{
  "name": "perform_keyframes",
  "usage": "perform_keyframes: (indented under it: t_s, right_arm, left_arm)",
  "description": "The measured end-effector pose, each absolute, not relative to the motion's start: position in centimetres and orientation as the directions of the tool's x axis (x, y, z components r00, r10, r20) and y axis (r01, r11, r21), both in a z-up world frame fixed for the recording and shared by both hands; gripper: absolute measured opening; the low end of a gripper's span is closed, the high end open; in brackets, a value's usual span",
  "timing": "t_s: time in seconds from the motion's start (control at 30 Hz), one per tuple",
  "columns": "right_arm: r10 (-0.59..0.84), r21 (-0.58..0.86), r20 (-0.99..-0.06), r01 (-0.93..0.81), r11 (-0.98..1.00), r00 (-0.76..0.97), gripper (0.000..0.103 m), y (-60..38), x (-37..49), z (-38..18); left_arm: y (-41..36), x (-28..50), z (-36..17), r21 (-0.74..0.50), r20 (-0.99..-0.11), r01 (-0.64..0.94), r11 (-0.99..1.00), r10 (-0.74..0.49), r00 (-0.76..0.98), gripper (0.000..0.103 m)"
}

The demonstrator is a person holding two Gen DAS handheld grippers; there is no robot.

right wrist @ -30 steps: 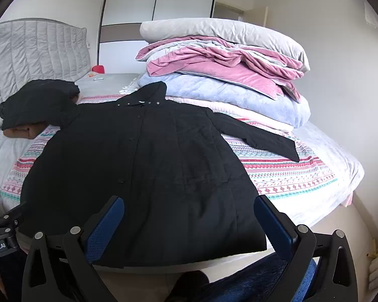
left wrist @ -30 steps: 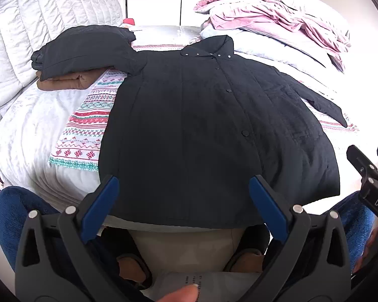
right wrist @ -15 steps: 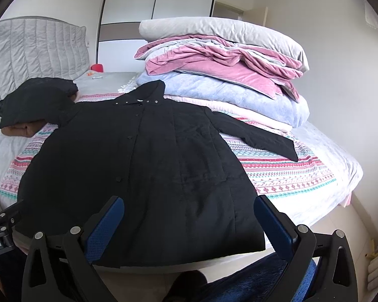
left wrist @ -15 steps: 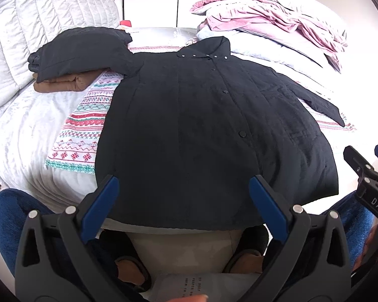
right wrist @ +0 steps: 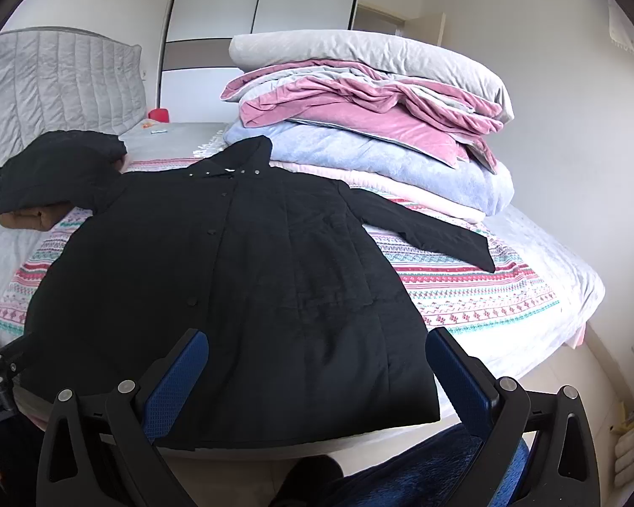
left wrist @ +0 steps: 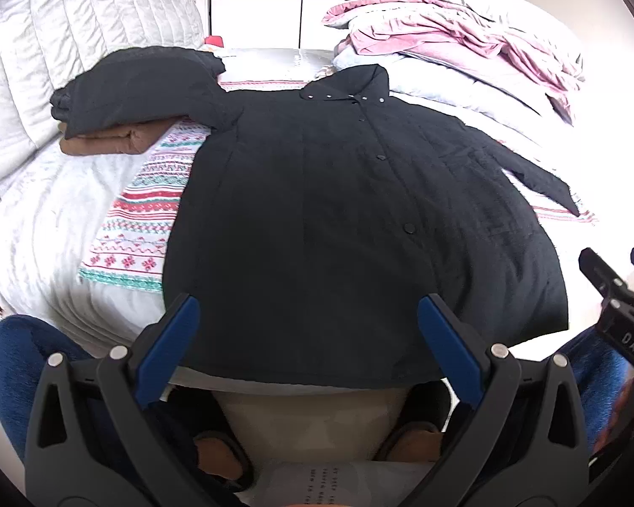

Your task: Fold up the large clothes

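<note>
A large black buttoned coat (left wrist: 351,219) lies flat, front up, on the bed, collar far and hem at the near edge; it also shows in the right wrist view (right wrist: 232,287). Its right sleeve (right wrist: 427,232) stretches out over the patterned blanket. Its left sleeve is hidden near the folded pile. My left gripper (left wrist: 308,317) is open and empty, held just off the hem. My right gripper (right wrist: 317,350) is open and empty near the hem's right part; its side shows in the left wrist view (left wrist: 613,291).
A folded black garment on a brown one (left wrist: 135,97) sits at the far left of the bed. A stack of pink, blue and grey quilts (right wrist: 372,126) fills the far right. A patterned blanket (right wrist: 465,287) covers the bed. The person's legs (left wrist: 17,363) are below.
Both views have shifted slightly, the coat appearing a little nearer and lower in the left wrist view. Both grippers stay open and nothing on the bed has moved.
</note>
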State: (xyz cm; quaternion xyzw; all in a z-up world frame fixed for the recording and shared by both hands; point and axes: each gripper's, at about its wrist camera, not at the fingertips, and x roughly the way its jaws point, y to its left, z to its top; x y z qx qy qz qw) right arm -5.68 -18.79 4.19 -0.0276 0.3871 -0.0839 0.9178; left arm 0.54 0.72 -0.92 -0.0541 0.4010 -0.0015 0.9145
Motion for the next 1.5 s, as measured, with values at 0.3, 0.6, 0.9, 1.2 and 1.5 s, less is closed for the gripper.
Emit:
perform_keyframes:
  t_s: [0.3,0.6,0.9,1.2,1.5]
  right_arm:
    - [-0.191,-0.136,-0.696,0.134,0.982,0.692,0.103,-18.9,-5.8,4.1]
    - [-0.177,-0.1,-0.592,0.147,0.984,0.786,0.103,-21.2,-7.2,5.7]
    - [-0.085,-0.005,-0.632,0.106,0.994,0.77,0.103,-29.2,-5.0,-0.7]
    - [0.004,0.162,-0.885,0.301,0.94,0.465,0.102,-37.5,-1.1,-10.0]
    - [0.218,0.374,-0.836,0.233,0.897,0.503,0.005,-38.2,-1.7,-10.7]
  left_arm:
    - [0.7,0.4,-0.7,-0.053,-0.719,-0.044,0.998,-0.008,0.695,0.103]
    - [3.7,0.3,-2.0,-0.045,-0.741,-0.081,0.996,0.021,0.671,0.103]
    - [10.0,0.7,-5.6,-0.077,-0.799,-0.191,0.978,0.054,0.599,0.098]
    - [9.9,4.1,-10.0,-0.138,-0.833,-0.159,0.978,-0.028,0.552,0.083]
    - [9.2,4.9,-10.3,-0.178,-0.829,-0.147,0.973,-0.068,0.555,0.01]
